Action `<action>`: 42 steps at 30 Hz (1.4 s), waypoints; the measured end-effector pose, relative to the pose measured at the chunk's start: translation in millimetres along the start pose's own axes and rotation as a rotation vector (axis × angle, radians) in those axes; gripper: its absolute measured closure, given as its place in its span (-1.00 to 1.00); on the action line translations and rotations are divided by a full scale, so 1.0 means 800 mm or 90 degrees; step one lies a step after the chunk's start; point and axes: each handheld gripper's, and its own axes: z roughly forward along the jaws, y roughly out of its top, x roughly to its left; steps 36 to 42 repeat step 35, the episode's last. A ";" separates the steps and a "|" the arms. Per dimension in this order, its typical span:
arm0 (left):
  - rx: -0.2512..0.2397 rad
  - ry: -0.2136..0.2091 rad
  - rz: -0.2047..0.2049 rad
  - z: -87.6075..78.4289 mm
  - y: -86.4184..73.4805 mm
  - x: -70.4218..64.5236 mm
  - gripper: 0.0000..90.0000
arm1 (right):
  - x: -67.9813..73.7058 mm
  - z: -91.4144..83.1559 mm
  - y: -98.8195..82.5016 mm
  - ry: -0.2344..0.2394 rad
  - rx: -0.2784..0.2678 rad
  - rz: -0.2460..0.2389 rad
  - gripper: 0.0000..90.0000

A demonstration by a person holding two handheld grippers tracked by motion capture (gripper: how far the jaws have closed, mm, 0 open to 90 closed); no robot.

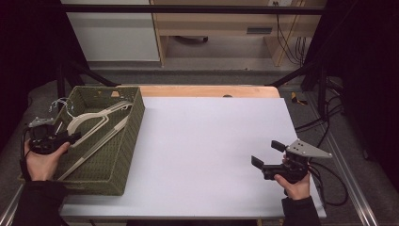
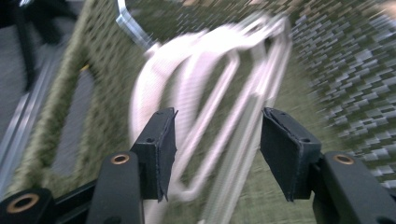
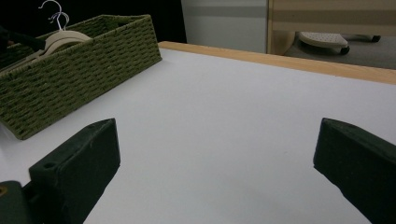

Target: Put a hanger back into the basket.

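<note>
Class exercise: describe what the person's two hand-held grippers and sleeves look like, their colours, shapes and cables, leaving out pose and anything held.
Both are black. The left hand-held gripper has flat rectangular jaw pads and brass-coloured rivets on its arms. The right hand-held gripper carries a grey three-cornered plate on top, and a black cable trails from it. The person wears dark long sleeves.

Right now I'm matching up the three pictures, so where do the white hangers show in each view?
High view: the white hangers lie inside the green woven basket at the table's left, by the left gripper.
Left gripper view: blurred, centre frame, just beyond the open jaws.
Right gripper view: top left corner, hooks poking above the rim.
Shared landmark: the basket.
</note>
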 end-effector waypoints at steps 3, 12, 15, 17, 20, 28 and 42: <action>-0.052 -0.041 0.009 -0.015 0.003 -0.009 -0.06 | 0.000 0.000 0.000 0.001 -0.003 0.002 -0.98; -0.190 -0.157 0.068 -0.061 0.011 -0.067 -0.30 | 0.000 -0.004 0.001 0.000 -0.012 0.002 -0.98; -0.212 -0.186 0.089 -0.069 0.012 -0.088 -0.40 | -0.001 -0.006 0.002 0.001 -0.014 0.001 -0.98; -0.230 -0.215 0.100 -0.074 0.012 -0.104 -0.52 | 0.000 -0.007 0.002 0.001 -0.019 0.005 -0.98; -0.245 -0.259 0.117 -0.079 0.011 -0.127 -0.66 | -0.001 -0.008 0.002 0.001 -0.022 -0.001 -0.98; -0.245 -0.335 0.144 -0.072 -0.009 -0.172 -0.78 | -0.001 -0.011 0.003 0.002 -0.033 0.000 -0.98; -0.208 -0.354 0.165 -0.049 -0.028 -0.191 -0.80 | -0.001 -0.011 0.003 0.002 -0.033 -0.002 -0.99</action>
